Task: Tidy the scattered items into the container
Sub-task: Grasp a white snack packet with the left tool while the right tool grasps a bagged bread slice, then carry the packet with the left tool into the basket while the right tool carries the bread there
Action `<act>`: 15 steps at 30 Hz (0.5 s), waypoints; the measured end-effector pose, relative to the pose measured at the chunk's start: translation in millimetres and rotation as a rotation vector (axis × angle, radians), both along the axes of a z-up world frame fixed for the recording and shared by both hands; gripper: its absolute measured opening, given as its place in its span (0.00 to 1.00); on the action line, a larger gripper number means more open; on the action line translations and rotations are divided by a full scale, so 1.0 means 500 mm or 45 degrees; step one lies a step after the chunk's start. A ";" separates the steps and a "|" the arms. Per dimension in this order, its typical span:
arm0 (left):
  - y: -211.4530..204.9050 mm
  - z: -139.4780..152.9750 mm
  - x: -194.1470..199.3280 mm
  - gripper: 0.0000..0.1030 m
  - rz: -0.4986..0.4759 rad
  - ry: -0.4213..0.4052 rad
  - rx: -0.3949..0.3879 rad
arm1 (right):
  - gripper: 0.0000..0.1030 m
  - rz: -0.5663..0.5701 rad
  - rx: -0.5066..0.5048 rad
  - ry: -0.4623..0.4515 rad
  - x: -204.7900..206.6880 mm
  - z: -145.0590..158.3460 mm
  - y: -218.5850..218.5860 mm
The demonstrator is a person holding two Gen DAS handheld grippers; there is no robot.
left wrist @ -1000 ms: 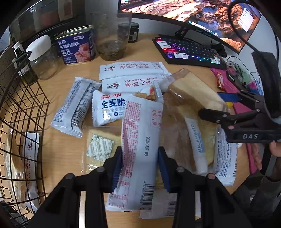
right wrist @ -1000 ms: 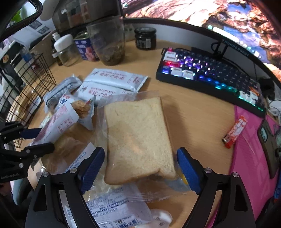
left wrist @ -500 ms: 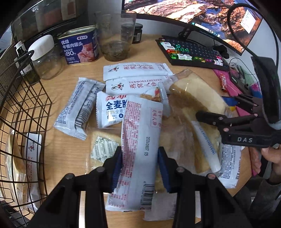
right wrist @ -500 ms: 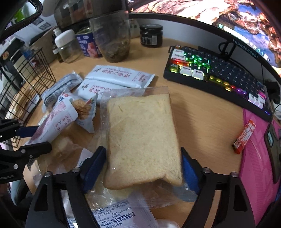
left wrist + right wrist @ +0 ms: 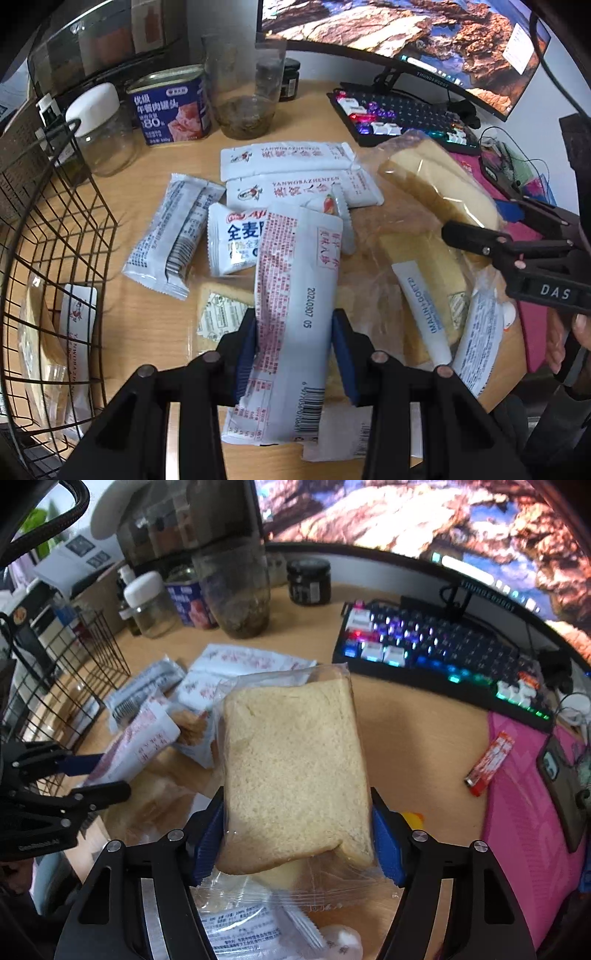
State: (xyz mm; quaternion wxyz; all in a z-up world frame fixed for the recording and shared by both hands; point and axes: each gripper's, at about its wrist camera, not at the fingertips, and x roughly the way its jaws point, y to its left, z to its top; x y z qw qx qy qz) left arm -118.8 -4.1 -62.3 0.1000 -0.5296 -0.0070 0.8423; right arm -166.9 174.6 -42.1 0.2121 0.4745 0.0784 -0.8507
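My left gripper (image 5: 295,350) is shut on a long white snack packet (image 5: 295,295) with red print, held over the pile. My right gripper (image 5: 299,834) is shut on a bagged slice of bread (image 5: 295,771) and holds it lifted above the desk; the bread also shows in the left wrist view (image 5: 436,184). The black wire basket (image 5: 48,258) stands at the left with a white packet (image 5: 79,332) and bagged bread inside. Several white snack packets (image 5: 288,162) and more bagged bread (image 5: 424,266) lie scattered on the wooden desk.
A blue luncheon-meat tin (image 5: 170,107), a white-lidded glass jar (image 5: 103,133), a clear jar (image 5: 243,92) and a dark small jar (image 5: 308,581) stand at the back. A lit keyboard (image 5: 436,653), a monitor, a pink mat (image 5: 532,812) and a red lighter (image 5: 489,762) are on the right.
My right gripper closed on the bagged bread and lifted it off the desk. My left gripper kept its hold on the white packet and rose slightly.
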 end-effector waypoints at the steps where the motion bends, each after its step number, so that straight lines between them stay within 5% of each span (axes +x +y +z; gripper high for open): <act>1: -0.001 0.004 0.001 0.43 0.002 0.006 0.000 | 0.69 0.000 0.000 0.010 0.003 0.007 -0.002; 15: -0.010 0.082 0.021 0.43 0.047 0.134 0.011 | 0.69 -0.205 -0.197 0.170 0.080 0.121 0.049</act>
